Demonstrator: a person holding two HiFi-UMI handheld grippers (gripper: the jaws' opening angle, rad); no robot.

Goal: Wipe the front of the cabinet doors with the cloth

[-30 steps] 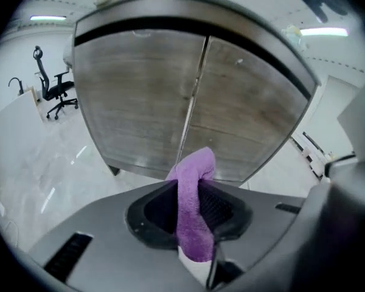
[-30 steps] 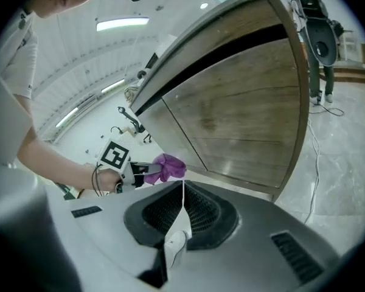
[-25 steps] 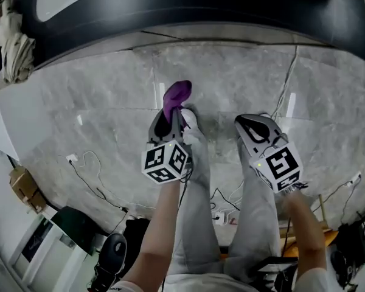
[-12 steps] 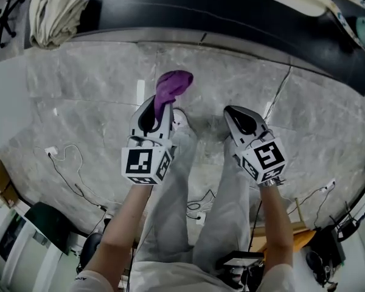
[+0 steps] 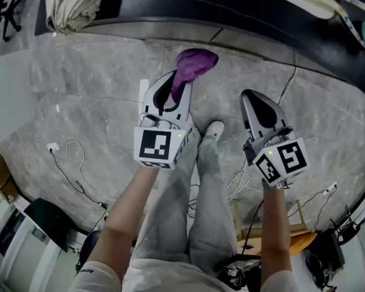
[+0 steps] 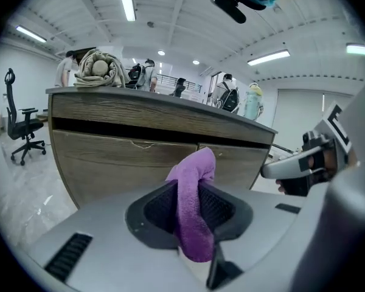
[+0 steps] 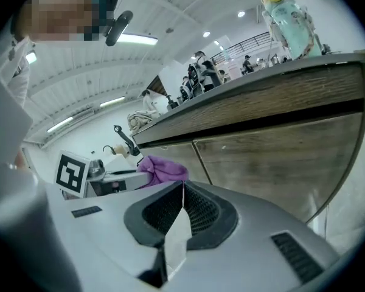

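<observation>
Before the cabinet doors [image 6: 128, 157], left claw [image 6: 191, 207] pinches the cloth [image 6: 198, 168], partly hidden; right claw [image 7: 181, 210] pressed together.

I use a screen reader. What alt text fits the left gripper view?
The left gripper is shut on a purple cloth, held in front of two wooden cabinet doors. The right gripper shows at the right edge, and a pale bundled fabric lies on the countertop.

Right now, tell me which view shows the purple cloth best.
The left gripper view: the purple cloth fills the middle, pinched in the left claw, with the cabinet doors behind. The head view shows its bunched end poking out past the claw from above. The right gripper view catches only a small bunch at left.
</observation>
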